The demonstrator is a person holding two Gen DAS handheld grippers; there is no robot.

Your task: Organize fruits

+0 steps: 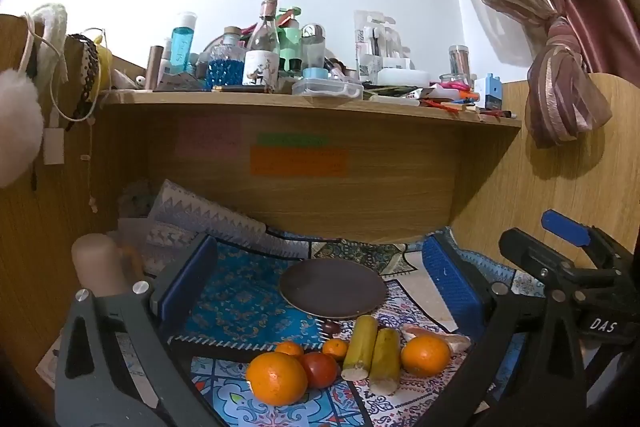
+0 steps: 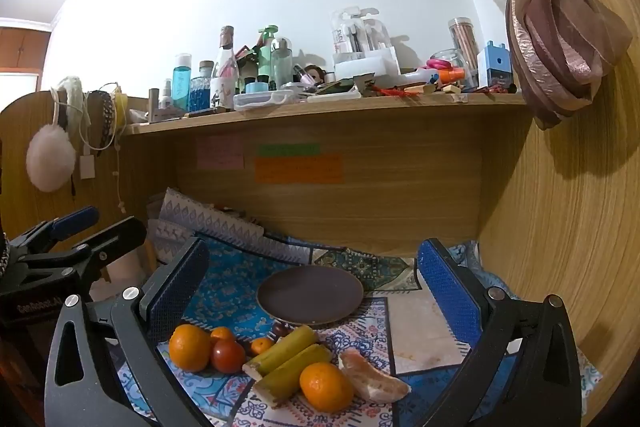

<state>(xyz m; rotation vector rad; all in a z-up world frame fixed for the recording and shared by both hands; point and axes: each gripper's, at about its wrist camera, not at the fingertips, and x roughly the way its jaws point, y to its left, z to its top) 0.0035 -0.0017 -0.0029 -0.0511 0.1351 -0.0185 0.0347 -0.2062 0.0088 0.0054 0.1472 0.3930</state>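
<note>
Shelf [image 1: 304,103] notes illegible; dark fruit [image 1: 332,327] half-hidden behind plate [image 1: 334,289].

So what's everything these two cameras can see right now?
plate: one, dark brown, empty, on the patterned cloth behind the fruit
large oranges: two, orange, one at each end of the fruit group
small oranges: two, orange, nearer the plate
tomato: one, red, beside the left orange
sugarcane pieces: two, yellow-green, side by side
peeled citrus segment: one, pale pink, far right
shelf: one, wooden, crowded with bottles
left gripper: blue pads, open, empty
right gripper: blue pads, open, empty
</note>
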